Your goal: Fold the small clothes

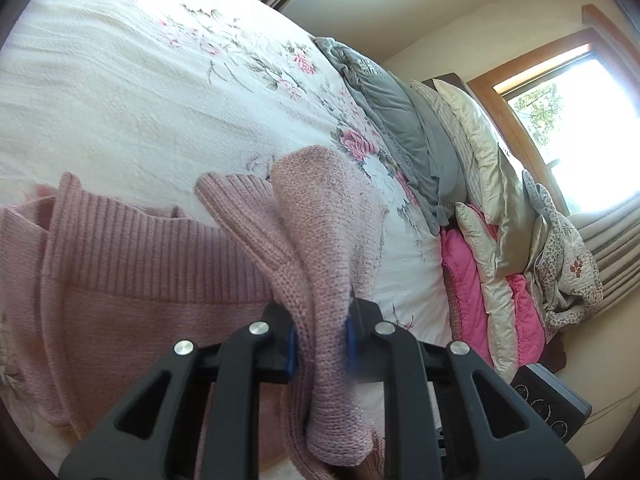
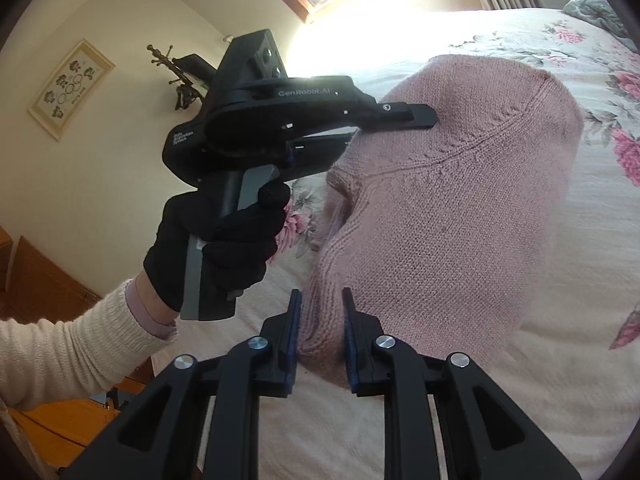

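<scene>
A pink knitted sweater (image 1: 132, 280) lies on a bed. Its wide ribbed band runs across the near left part, and the rest spreads flat below that. One part is lifted up off the bed and hangs in a fold, with a ribbed edge at the top. In the right wrist view the sweater (image 2: 440, 208) rises like a soft hump, with a curved seam across it.
</scene>
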`<state>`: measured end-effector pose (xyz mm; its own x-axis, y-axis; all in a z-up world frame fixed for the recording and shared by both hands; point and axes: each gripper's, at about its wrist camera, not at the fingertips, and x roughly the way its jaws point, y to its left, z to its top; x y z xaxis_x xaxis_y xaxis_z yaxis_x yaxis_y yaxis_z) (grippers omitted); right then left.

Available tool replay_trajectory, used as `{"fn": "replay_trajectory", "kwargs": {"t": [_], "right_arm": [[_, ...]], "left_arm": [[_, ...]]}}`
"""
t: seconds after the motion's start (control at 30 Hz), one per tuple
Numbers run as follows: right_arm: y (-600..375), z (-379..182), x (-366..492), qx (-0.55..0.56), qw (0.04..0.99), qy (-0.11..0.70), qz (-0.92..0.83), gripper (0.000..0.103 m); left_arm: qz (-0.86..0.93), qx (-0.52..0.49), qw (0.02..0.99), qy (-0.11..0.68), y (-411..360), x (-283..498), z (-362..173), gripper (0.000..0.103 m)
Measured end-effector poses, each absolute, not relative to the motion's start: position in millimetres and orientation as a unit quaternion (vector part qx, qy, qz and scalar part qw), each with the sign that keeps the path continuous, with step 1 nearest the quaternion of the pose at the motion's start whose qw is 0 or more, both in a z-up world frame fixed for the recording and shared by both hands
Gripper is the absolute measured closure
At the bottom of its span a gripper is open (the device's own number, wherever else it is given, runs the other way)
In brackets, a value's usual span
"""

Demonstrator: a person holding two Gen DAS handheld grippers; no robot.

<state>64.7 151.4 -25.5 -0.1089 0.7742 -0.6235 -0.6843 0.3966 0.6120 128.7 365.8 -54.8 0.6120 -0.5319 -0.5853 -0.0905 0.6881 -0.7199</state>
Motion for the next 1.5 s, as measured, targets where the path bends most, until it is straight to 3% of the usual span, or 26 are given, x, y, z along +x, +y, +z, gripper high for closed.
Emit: {"fn": "replay_trajectory", "kwargs": {"t": [0.27, 0.63, 0.83, 0.87, 0.97, 1.07, 1.2, 1.47, 1.5], "right_arm": [[226, -49, 42, 0.032, 0.627, 0.519, 0.580, 0.084], [280, -125, 24, -0.038, 0.623, 0.573, 0.531, 0.084], [276, -133, 19, -0.052, 0.615, 0.577, 0.535, 0.060], [273, -126, 16, -0.044, 0.607, 0.580, 0.541, 0.055], [255, -98, 32, -0.011, 0.603, 0.568, 0.560, 0.052], [230, -65, 67, 0.002, 0.656, 0.534, 0.533, 0.040], [217, -45, 121, -0.041, 0.735, 0.500, 0.456, 0.040], [228, -58, 162, -0.074, 0.748, 0.507, 0.422, 0.040], [228, -61, 171, -0.071, 0.748, 0.508, 0.420, 0.040]], "left_arm": [[-0.087, -0.353, 0.835, 0.413, 431, 86, -58, 0.087], [-0.048, -0.390, 0.811, 0.433, 480, 63, -145, 0.085], [-0.057, -0.379, 0.819, 0.426, 485, 59, -141, 0.079], [-0.053, -0.370, 0.824, 0.427, 487, 57, -136, 0.077], [-0.040, -0.340, 0.846, 0.409, 493, 49, -114, 0.067], [-0.029, -0.312, 0.866, 0.389, 495, 51, -92, 0.061], [-0.030, -0.279, 0.872, 0.402, 481, 72, -85, 0.059], [-0.003, -0.262, 0.856, 0.445, 473, 109, -109, 0.058], [-0.003, -0.260, 0.858, 0.443, 473, 110, -110, 0.072]]}}
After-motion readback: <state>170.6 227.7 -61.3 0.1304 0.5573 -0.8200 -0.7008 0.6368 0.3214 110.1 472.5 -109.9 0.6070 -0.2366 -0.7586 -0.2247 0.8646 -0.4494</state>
